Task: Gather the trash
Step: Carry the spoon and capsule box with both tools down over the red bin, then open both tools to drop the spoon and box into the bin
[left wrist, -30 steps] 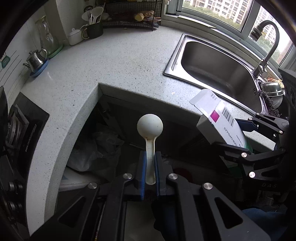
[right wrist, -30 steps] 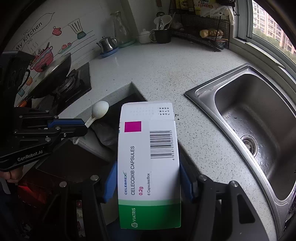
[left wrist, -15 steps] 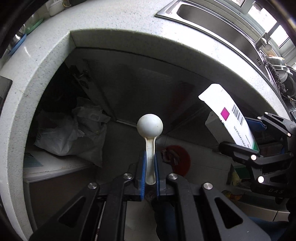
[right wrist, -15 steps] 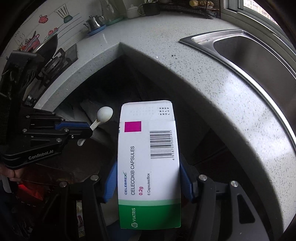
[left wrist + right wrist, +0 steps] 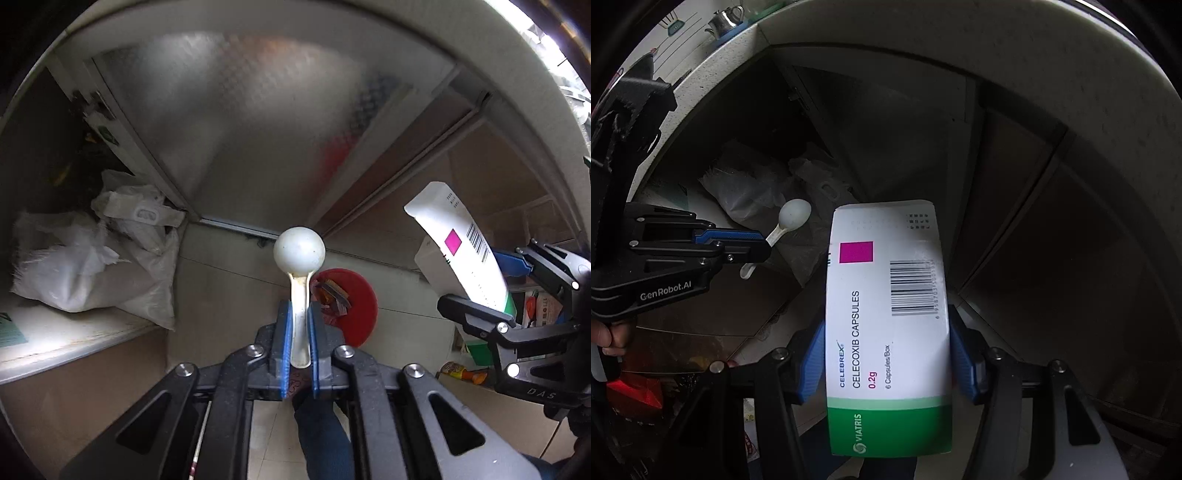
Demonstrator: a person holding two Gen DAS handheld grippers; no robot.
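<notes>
My left gripper is shut on the handle of a white plastic spoon, whose round bowl sticks out ahead of the blue pads. Just past the spoon, on the floor below, sits a red bin holding scraps. My right gripper is shut on a white and green medicine box with a barcode and a pink square. The same box shows at the right of the left wrist view, and the spoon at the left of the right wrist view. Both grippers point steeply down below the counter edge.
White plastic bags lie on a low shelf at the left. Cabinet panels meet in a corner ahead. The counter's pale underside edge arcs overhead. Small packets and a green item lie on the floor at the right.
Both grippers have dropped from above the countertop and sink to below the counter edge, each keeping its grip. The cabinet corner and red bin have come into view.
</notes>
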